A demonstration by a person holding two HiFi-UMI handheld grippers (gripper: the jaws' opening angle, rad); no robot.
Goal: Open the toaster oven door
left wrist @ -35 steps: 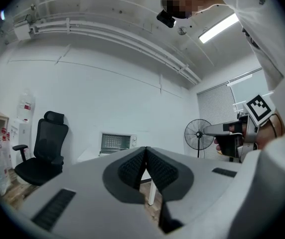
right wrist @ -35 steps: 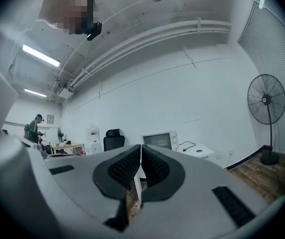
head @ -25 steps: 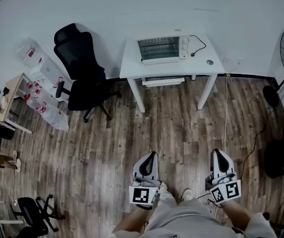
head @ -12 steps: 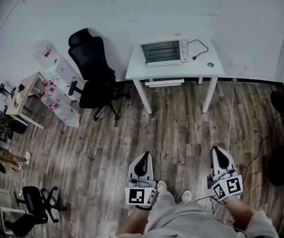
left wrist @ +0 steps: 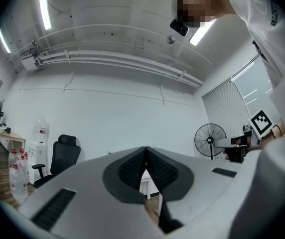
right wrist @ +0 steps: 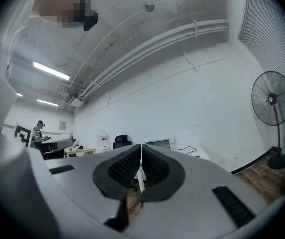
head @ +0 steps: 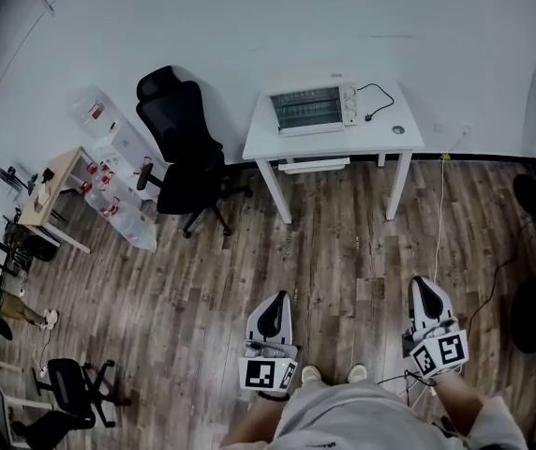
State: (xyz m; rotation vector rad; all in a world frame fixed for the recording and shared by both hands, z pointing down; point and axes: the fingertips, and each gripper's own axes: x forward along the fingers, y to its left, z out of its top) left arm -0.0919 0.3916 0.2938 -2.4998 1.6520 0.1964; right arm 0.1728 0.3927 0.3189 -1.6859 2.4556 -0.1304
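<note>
White table (head: 380, 141), toaster oven (head: 348, 105) lengthwise along wall (head: 249, 26), door (head: 304, 110) roomward; left gripper (head: 275, 297), right gripper (head: 423, 283) pressed together

We see a bright, evenly lit room. In the left gripper view the long white ceiling light tubes (left wrist: 44, 6) glare to pure white. In the head view the plain white wall (head: 249, 26) dims toward the top-left corner, and the white rectangular table (head: 338, 144) throws only a soft shadow on the brown wood-plank floor (head: 343, 251). Straight lines bend at every view's edges; both gripper views sit inside a black round rim.
</note>
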